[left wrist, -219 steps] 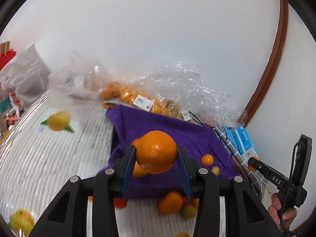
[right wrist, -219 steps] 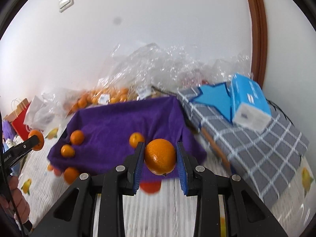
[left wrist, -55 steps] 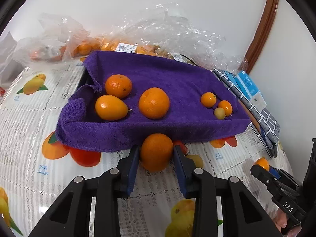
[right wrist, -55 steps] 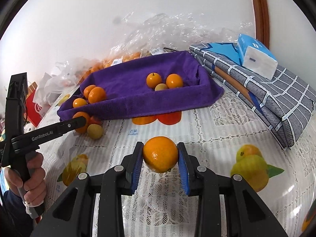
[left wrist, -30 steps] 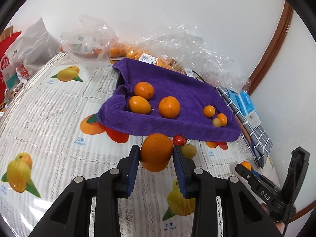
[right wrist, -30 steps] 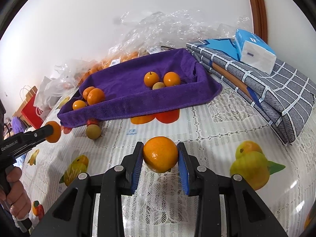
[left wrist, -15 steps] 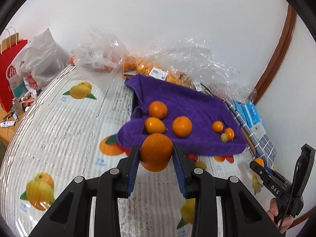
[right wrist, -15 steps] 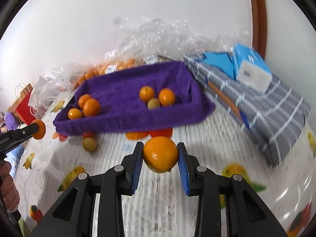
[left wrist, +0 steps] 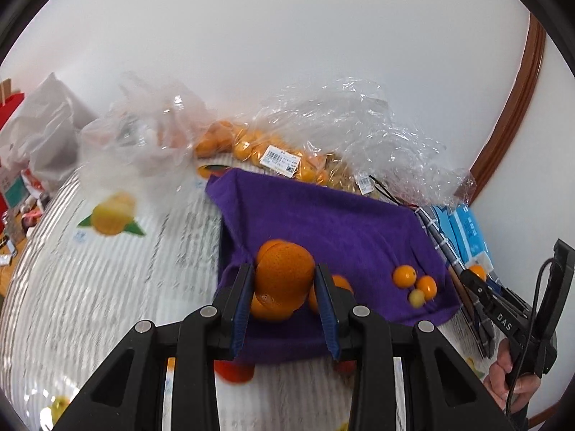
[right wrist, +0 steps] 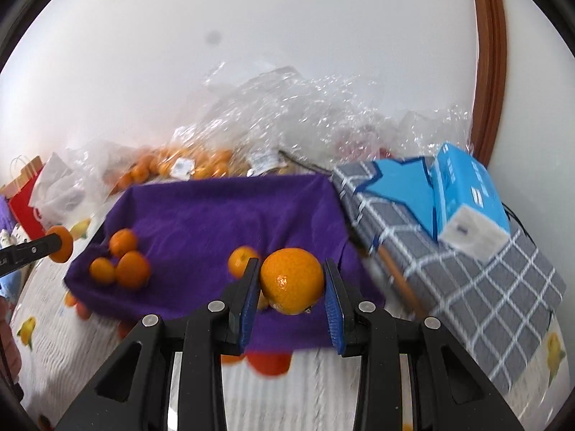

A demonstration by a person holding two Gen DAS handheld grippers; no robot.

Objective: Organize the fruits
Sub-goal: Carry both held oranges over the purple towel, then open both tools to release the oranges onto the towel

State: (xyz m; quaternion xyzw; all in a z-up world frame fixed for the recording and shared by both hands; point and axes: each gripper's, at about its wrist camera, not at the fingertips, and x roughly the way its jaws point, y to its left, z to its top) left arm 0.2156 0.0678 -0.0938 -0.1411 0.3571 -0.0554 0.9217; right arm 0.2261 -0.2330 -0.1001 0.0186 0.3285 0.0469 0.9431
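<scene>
My left gripper (left wrist: 284,287) is shut on a large orange (left wrist: 285,273) and holds it in the air over the near left part of the purple towel tray (left wrist: 323,222). My right gripper (right wrist: 291,287) is shut on another orange (right wrist: 291,280) above the tray's near right edge (right wrist: 222,215). On the towel lie three oranges at the left (right wrist: 124,264) and small kumquats at the right (left wrist: 413,282). The right gripper also shows at the right of the left wrist view (left wrist: 478,276), the left one at the left of the right wrist view (right wrist: 59,239).
Clear plastic bags of oranges (left wrist: 258,151) lie behind the tray against the white wall. A grey checked cloth (right wrist: 467,269) with a blue tissue box (right wrist: 467,194) lies to the right. A red paper bag (right wrist: 25,197) stands at the far left. Fruit-print tablecloth (left wrist: 107,251) covers the table.
Both grippers have risen and moved forward toward the purple tray, each still holding its orange. The view is tilted up, showing more wall.
</scene>
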